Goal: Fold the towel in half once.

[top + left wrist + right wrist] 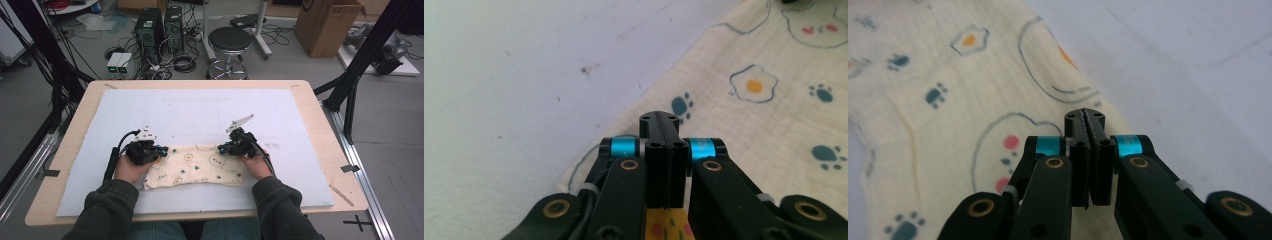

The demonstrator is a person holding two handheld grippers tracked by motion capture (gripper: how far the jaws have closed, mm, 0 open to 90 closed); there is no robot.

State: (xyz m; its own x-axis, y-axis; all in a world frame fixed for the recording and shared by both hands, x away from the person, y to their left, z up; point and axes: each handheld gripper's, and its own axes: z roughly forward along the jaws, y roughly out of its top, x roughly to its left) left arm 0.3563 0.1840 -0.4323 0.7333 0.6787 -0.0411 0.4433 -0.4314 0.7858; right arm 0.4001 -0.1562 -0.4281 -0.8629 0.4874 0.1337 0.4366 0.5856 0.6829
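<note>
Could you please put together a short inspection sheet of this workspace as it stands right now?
Surface: wooden table covered by a pale blue mat, lightly speckled.
Job's things: cream printed cloth lying flat near the mat's front edge.
Clutter: nothing seen on the mat besides the cloth.
Grippers: left tool shut, at the cloth's left end; right tool shut, at its right end; whether either pinches fabric cannot be told.
Cables: black cable trailing from the left tool; more cables tangled on the floor.
Surroundings: stool, computer towers, cardboard box, black frame legs.
</note>
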